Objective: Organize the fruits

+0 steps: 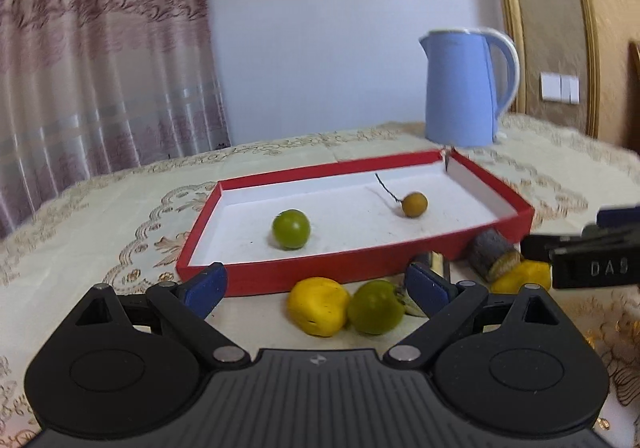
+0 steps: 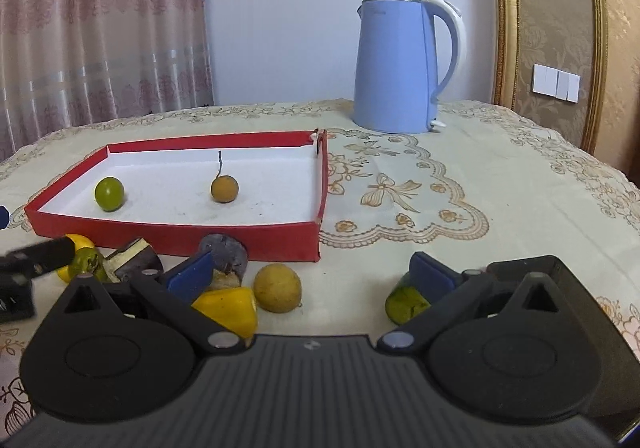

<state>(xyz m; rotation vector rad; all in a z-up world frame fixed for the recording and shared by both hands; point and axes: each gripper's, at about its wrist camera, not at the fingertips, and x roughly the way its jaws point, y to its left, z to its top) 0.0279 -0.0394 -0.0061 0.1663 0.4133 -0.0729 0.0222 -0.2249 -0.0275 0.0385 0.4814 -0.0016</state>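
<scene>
Two fruits lie inside the red tray (image 2: 176, 236) on the cloth-covered worktop (image 2: 460, 176): one round green fruit (image 2: 109, 194) toward its left end, and one brown fruit with a thin stem (image 2: 224, 188) nearer the middle, well apart from each other.

In front of the tray's near wall a loose row waits on the cloth. From the left wrist view there is one yellow piece (image 1: 318, 306) touching one green fruit with a leafy cap (image 1: 375, 307). Further right come two dark cut chunks (image 2: 134, 258) (image 2: 225, 252), one more yellow piece (image 2: 230, 308), one tan round fruit (image 2: 277, 288) and one dark green fruit (image 2: 404, 304).

The left gripper (image 1: 316, 284) has its fingers spread wide and grasps nothing. The right gripper (image 2: 312, 276) is likewise released. One blue kettle (image 2: 396, 68) stands behind the tray.
</scene>
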